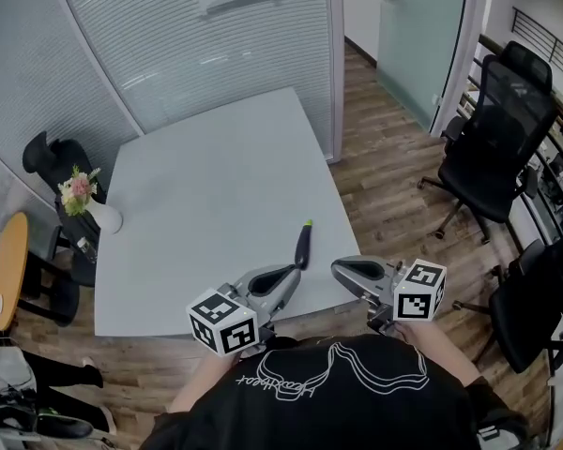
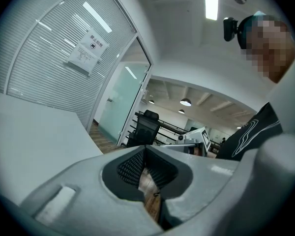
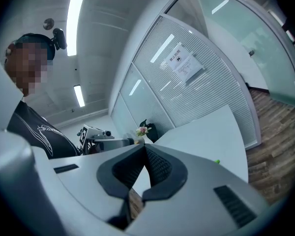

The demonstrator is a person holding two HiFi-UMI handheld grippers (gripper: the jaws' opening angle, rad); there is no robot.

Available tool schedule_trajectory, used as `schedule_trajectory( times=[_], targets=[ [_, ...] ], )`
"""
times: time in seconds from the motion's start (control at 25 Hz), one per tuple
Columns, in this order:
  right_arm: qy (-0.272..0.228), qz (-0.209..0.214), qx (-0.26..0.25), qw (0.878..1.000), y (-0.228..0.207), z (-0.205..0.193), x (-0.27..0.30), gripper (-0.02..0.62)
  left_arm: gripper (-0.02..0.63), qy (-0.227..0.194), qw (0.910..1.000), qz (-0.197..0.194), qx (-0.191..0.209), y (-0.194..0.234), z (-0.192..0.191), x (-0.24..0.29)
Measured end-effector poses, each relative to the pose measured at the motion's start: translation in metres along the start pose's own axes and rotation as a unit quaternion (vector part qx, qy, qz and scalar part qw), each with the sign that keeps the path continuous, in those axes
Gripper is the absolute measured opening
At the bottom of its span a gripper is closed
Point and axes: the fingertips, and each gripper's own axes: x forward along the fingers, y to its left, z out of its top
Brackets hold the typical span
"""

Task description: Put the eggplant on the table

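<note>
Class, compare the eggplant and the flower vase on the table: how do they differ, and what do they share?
The eggplant is dark and slender with a green tip; the vase is white and rounded, holding pink flowers. The eggplant lies flat; the vase stands upright. The eggplant is near the table's front edge; the vase sits at its left edge. Both rest on the table.

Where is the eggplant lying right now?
In the head view, the eggplant lies on the white table near its front edge, just beyond the left claw.
</note>
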Motion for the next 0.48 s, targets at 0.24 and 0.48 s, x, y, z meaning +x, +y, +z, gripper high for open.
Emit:
schedule_trajectory(
  times=[0.24,0.48],
  targets=[
    [0.004,-0.005,-0.002,1.0,-0.002,-0.001,0.001,0.009,0.018,0.011,0.9999,0.002,0.001,0.002,-0.006,0.002],
    [0.006,-0.015,-0.001,1.0,-0.011,-0.001,0.0,0.008,0.018,0.014,0.9999,0.008,-0.001,0.008,-0.008,0.009]
  ],
)
